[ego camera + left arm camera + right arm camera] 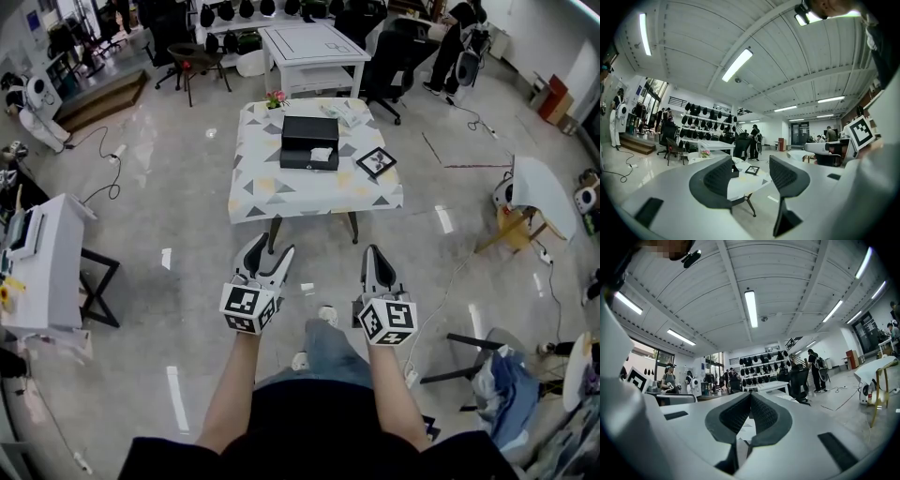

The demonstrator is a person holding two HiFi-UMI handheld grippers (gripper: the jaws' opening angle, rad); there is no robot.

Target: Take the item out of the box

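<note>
Head view alone shows item (pixel 322 155) in box (pixel 307 127); left tongs (pixel 750 171) spread, right tongs (pixel 750 403) pressed together.

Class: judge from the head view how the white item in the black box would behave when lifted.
The white item looks small beside the box, so it is probably light. Its outline seems uneven, perhaps soft and floppy, but it is too small to be sure. Nothing round shows, so rolling seems unlikely.
</note>
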